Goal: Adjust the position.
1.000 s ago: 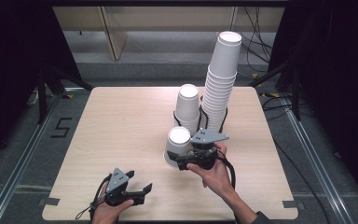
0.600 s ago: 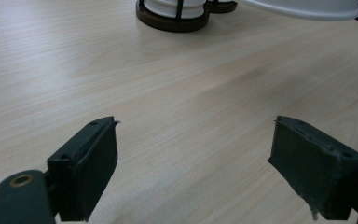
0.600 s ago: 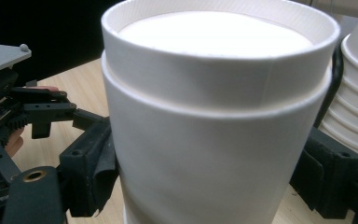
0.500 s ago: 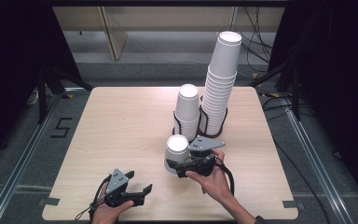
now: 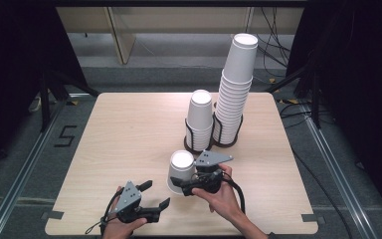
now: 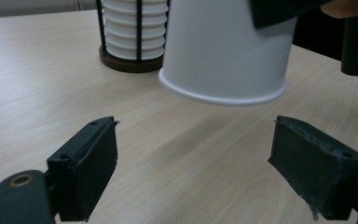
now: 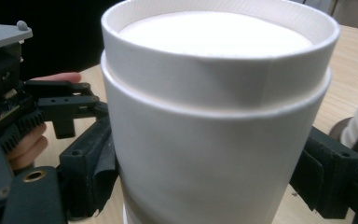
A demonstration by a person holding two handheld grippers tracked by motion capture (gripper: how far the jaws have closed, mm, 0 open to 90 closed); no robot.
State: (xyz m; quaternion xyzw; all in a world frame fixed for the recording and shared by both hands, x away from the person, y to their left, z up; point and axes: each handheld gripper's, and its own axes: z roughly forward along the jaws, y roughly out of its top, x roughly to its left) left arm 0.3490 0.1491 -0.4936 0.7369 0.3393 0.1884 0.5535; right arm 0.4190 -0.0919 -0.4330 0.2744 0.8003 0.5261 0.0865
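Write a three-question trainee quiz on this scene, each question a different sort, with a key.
1. True or false: the right gripper is shut on a paper cup.
2. How do the left gripper's jaws stand? A) spread open B) closed on a cup C) clamped on a holder
3. Fill in: the tall stack stands in a black wire ____.

Key: 1 true; 2 A; 3 holder.

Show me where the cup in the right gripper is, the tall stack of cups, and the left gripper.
held cup (image 5: 180, 172), high view, on its side wall
tall stack of cups (image 5: 235, 87), high view, mid-height of the stack
left gripper (image 5: 155, 194), high view, midway between its open fingertips
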